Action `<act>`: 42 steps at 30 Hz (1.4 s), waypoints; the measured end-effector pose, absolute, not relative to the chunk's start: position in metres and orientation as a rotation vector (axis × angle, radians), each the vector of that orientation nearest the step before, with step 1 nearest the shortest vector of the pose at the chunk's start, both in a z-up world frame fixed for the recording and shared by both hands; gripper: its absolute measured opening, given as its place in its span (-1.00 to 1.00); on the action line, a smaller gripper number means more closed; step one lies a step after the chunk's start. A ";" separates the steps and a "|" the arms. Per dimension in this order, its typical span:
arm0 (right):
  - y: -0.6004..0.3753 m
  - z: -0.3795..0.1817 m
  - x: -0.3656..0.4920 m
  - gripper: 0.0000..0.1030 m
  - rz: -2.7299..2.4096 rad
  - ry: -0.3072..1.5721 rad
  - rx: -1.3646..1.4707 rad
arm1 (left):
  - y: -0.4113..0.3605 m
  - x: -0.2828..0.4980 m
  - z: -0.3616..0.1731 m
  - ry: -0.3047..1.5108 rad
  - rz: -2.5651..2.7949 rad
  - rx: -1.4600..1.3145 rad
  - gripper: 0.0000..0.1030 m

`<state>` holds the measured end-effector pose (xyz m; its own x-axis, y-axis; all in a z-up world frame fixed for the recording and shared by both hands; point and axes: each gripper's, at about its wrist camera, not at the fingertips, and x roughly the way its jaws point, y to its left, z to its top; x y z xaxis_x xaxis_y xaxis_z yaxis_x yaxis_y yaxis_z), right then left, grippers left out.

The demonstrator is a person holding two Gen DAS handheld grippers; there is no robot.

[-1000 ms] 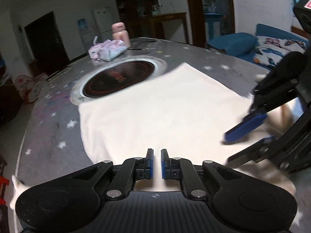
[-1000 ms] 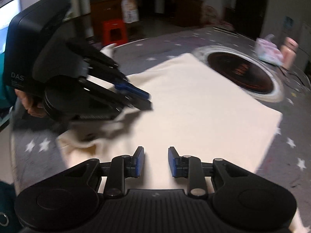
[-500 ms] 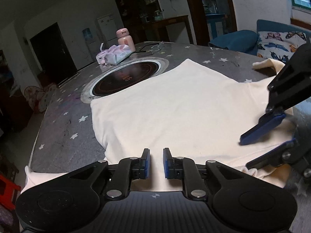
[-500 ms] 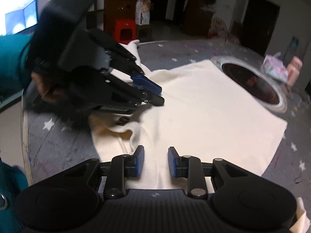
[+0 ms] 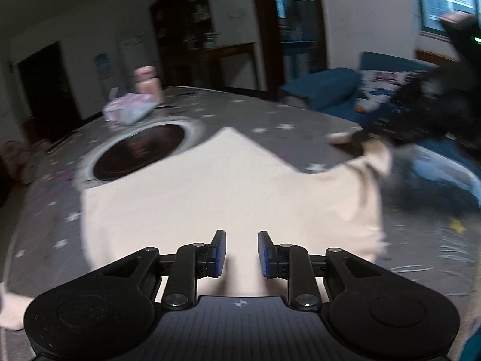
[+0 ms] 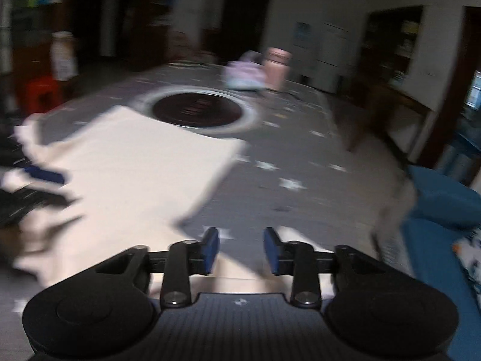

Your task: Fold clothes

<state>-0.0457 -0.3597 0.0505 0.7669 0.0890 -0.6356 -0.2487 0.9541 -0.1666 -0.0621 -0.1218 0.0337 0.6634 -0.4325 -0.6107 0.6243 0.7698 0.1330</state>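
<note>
The cream garment [image 5: 210, 186] lies flat on the starred table [image 5: 270, 120], its far edge touching the round hob [image 5: 138, 153]. Left gripper [image 5: 239, 254] and right gripper [image 6: 241, 251] hover over its near edge, jaws opening, nothing between them.

Left gripper [image 5: 241, 254] and right gripper [image 6: 241, 251]: jaws opening, nothing between.

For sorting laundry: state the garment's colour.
Plain cream garment; clearest in the left wrist view.

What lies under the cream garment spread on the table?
The cream garment lies on the grey star-print tablecloth; its far edge covers part of the round inset cooktop's rim. Anything else beneath is hidden.
</note>
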 end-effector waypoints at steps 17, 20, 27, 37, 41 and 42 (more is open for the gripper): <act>-0.421 0.060 -0.067 -0.89 0.025 0.594 -0.059 | -0.146 -0.085 0.014 0.652 -0.762 0.341 -0.43; -0.443 0.057 -0.089 -0.80 -0.058 0.603 -0.002 | -0.147 -0.090 0.013 0.644 -0.790 0.349 -0.43; -0.487 0.037 -0.122 -0.60 -0.220 0.689 0.068 | -0.148 -0.091 0.013 0.651 -0.815 0.349 -0.43; -0.467 0.020 -0.086 -0.59 -0.071 0.745 0.048 | -0.149 -0.092 0.013 0.650 -0.824 0.365 -0.43; -0.471 0.014 -0.056 -0.59 -0.066 0.754 0.042 | -0.149 -0.090 0.013 0.650 -0.831 0.368 -0.43; -0.471 0.013 -0.044 -0.59 -0.061 0.754 0.034 | -0.148 -0.090 0.012 0.649 -0.831 0.369 -0.43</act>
<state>-0.0442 -0.4705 0.0134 0.7274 -0.0432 -0.6849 0.0674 0.9977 0.0086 -0.0900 -0.1485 0.0124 0.4991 -0.5611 -0.6603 0.7765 0.6278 0.0535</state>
